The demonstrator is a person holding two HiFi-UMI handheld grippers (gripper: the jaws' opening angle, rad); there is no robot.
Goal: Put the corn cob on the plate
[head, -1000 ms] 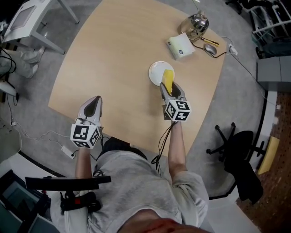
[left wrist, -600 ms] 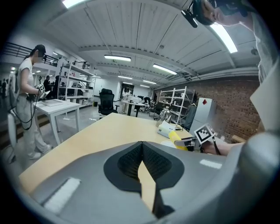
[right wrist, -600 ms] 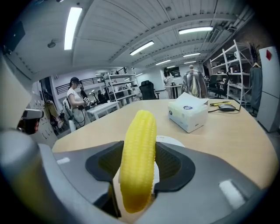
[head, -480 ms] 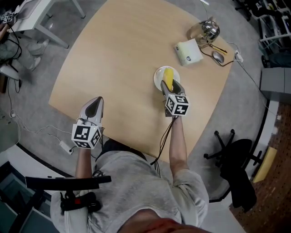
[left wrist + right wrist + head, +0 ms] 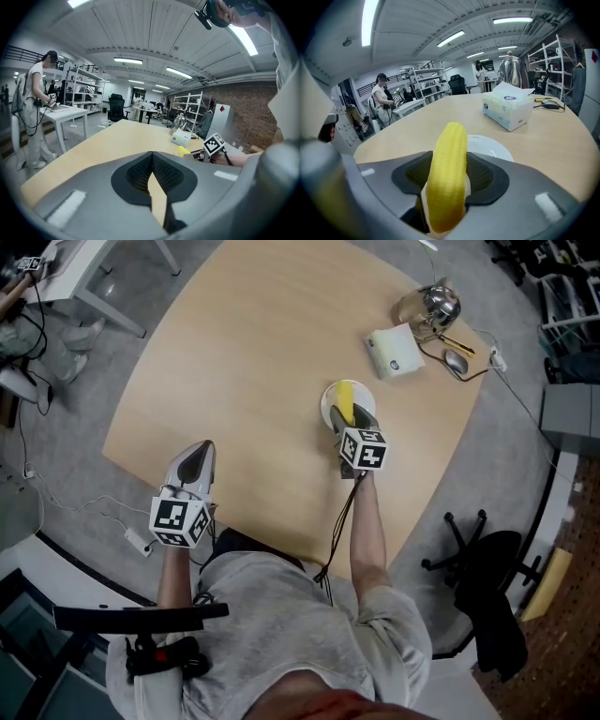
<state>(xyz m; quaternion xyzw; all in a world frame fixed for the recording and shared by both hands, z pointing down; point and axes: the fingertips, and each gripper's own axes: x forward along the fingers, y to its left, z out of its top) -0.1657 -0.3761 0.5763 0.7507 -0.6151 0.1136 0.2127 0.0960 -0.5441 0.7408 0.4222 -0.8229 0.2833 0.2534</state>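
Observation:
A yellow corn cob (image 5: pixel 447 173) is clamped lengthwise in my right gripper (image 5: pixel 449 180), its far end reaching over the white plate (image 5: pixel 490 147). From the head view the right gripper (image 5: pixel 352 420) sits at the near rim of the plate (image 5: pixel 330 401), with the cob (image 5: pixel 345 401) lying across the plate's middle. My left gripper (image 5: pixel 192 463) rests shut and empty near the table's front left edge, far from the plate. In the left gripper view its jaws meet, and the cob (image 5: pixel 183 151) shows small at the right.
Beyond the plate stand a tissue box (image 5: pixel 395 352), a metal kettle (image 5: pixel 433 304) and a computer mouse (image 5: pixel 456 360) with cable. An office chair (image 5: pixel 487 587) is at the right of the round wooden table (image 5: pixel 244 343). A person (image 5: pixel 33 108) stands by a white desk far left.
My right gripper has carried the corn cob a little farther forward, so the cob now lies over the plate's middle. The left gripper has stayed put.

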